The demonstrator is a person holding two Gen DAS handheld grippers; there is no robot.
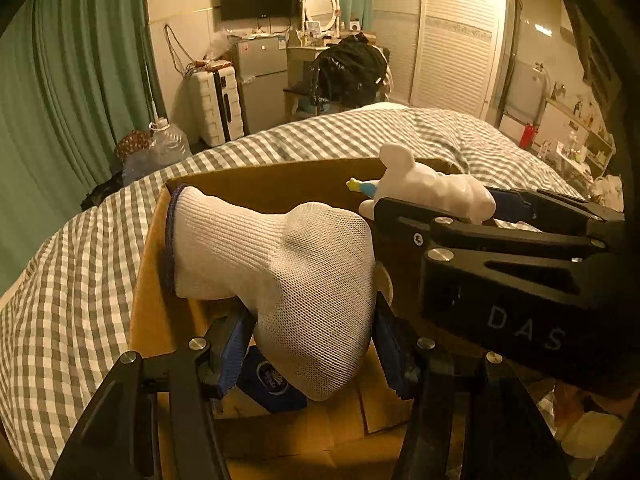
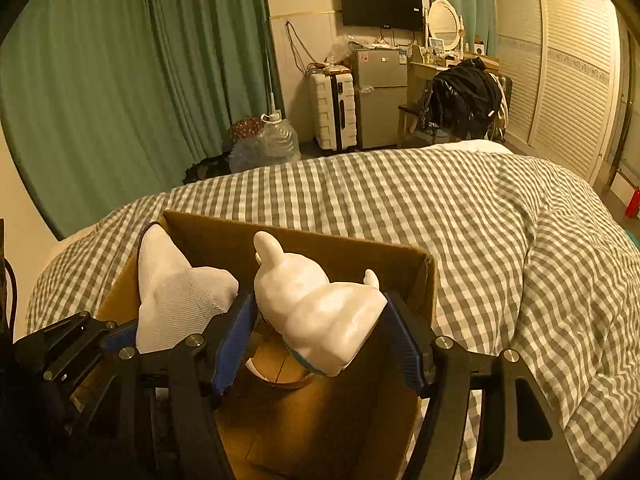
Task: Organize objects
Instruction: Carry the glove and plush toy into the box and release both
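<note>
My left gripper (image 1: 312, 344) is shut on a white sock (image 1: 280, 264) and holds it over an open cardboard box (image 1: 272, 184) on the bed. The sock also shows in the right wrist view (image 2: 176, 296). My right gripper (image 2: 320, 340) is shut on a white rabbit figurine (image 2: 316, 308) and holds it above the same box (image 2: 344, 252). In the left wrist view the figurine (image 1: 432, 190) sits in the right gripper, to the right of the sock. A dark blue packet (image 1: 268, 384) lies on the box floor under the sock.
The box stands on a bed with a grey-and-white checked cover (image 2: 480, 216). Beyond the bed are green curtains (image 2: 120, 80), a water jug (image 2: 278, 140), a white suitcase (image 2: 334, 112), a small fridge (image 2: 380, 96) and a chair with dark clothes (image 2: 464, 100).
</note>
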